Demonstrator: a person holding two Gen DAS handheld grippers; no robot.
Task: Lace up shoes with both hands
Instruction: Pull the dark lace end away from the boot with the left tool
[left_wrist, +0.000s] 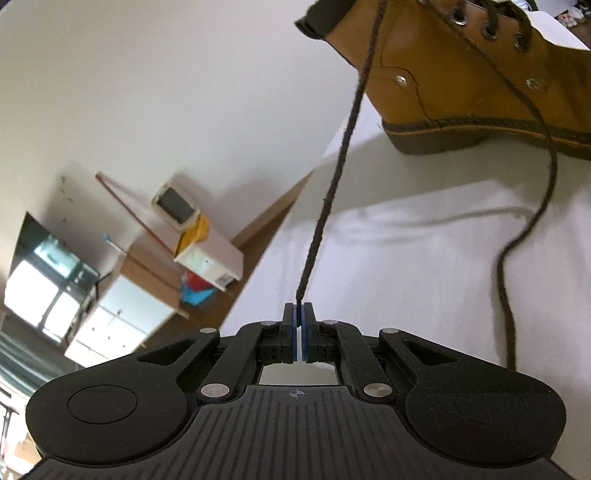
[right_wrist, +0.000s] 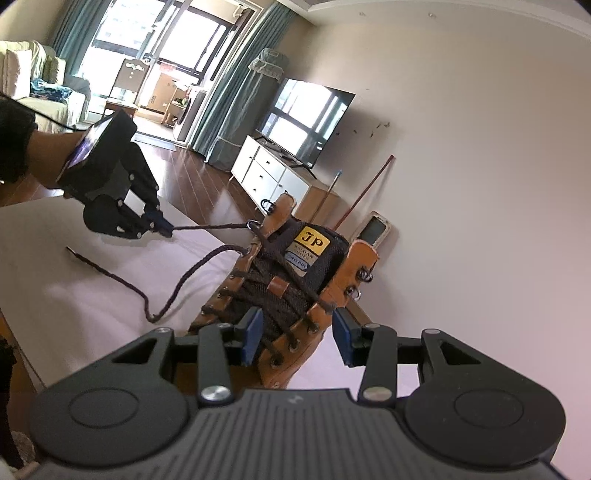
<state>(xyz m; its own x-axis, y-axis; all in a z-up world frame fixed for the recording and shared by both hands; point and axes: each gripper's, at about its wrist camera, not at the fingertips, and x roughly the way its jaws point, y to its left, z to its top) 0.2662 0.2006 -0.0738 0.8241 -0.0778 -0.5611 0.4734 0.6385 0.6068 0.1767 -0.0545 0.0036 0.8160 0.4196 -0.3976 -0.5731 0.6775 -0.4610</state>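
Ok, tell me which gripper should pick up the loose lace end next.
Right. The right gripper is open and free over the boot; the left gripper is shut on the taut lace. The loose lace end lies on the table.

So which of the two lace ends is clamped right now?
The taut lace end running from the top eyelet, pinched in the left gripper. The other lace end lies slack on the table.

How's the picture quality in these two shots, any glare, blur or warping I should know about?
Left wrist view: fisheye tilts the room; the background cabinet is soft, and the taut lace clamped in the left gripper stays sharp. Right wrist view: the window and the television blow out with glare, walls bow; the boot stays clear past the open right gripper.
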